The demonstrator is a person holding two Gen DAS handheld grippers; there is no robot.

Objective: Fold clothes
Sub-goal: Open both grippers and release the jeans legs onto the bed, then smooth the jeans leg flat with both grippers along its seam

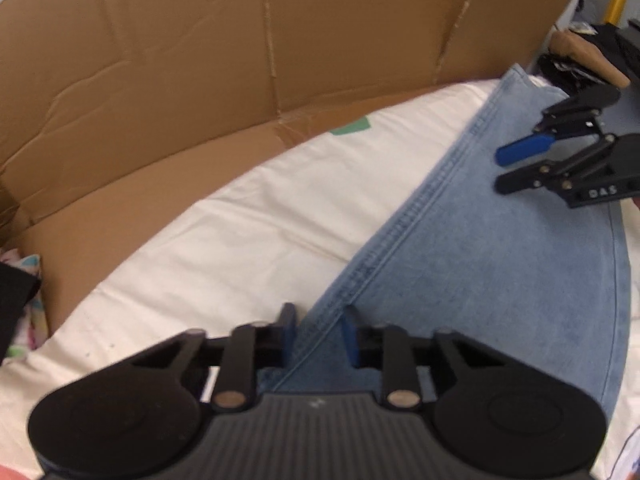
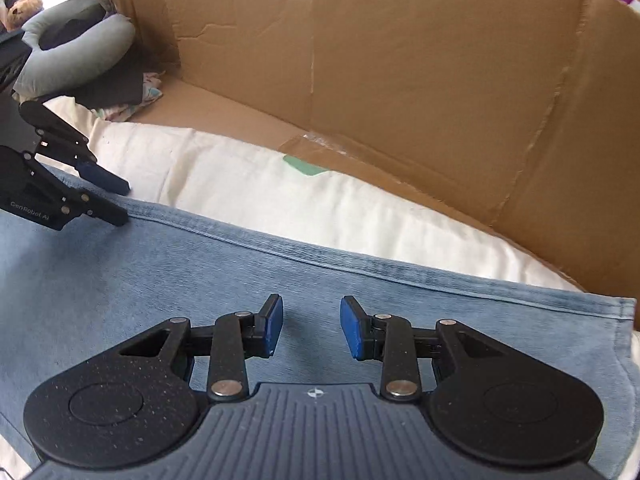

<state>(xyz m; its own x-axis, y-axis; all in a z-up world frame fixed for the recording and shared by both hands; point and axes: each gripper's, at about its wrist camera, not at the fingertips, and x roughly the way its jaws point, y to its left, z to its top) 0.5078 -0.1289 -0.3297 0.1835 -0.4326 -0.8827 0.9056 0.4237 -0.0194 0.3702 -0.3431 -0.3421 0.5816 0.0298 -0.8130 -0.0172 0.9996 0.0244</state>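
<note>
The left gripper sits at the jeans' thick seam edge. Its blue pads have a narrow gap, and the seam runs up between them – I cannot tell if they pinch it yet. The right gripper is over the flat middle of the jeans, closer to the hem. Its jaws are spread apart with nothing in them.

The jeans lie flat on a white sheet, right under both tools and stretching away in front of them. Past the sheet stands a cardboard wall.

Denim is soft and floppy, but thick and a bit heavy, and likely not slippery. It should bend where you lift it and sag in between. The stitched seam and the hem look like the best spots to grab – they are thicker, so a pinch should hold well there.

Count: one pair of jeans, two grippers, one sheet, one cardboard wall.
</note>
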